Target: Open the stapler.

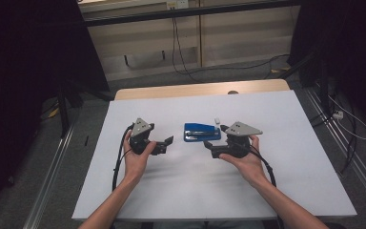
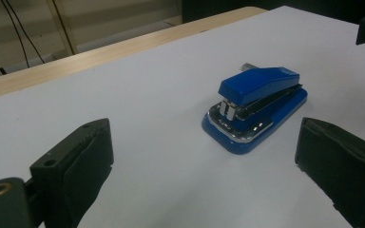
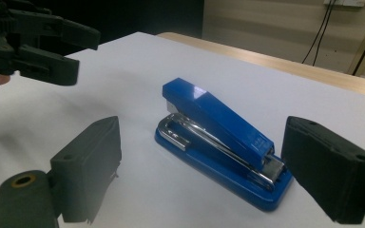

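A blue stapler (image 1: 202, 132) lies flat on the white table (image 1: 286, 157), near its middle. My left gripper (image 1: 167, 144) hovers just left of the stapler, jaws open and pointing at it. My right gripper (image 1: 208, 146) sits at the stapler's near right corner, also open. In the left gripper view the stapler (image 2: 256, 107) lies ahead of the left gripper (image 2: 204, 142), right of centre, untouched. In the right gripper view the stapler (image 3: 223, 142) lies lengthwise ahead of the right gripper (image 3: 204, 137), between the lines of its jaws, with clear gaps on both sides. The left gripper (image 3: 43, 47) shows there at the upper left.
A small white piece (image 1: 217, 119) lies just behind the stapler's right end. A bare wooden strip (image 1: 171, 90) runs along the table's far edge, with a small dark round thing (image 1: 232, 92) on it. Cables trail over the floor (image 1: 352, 129) at the right.
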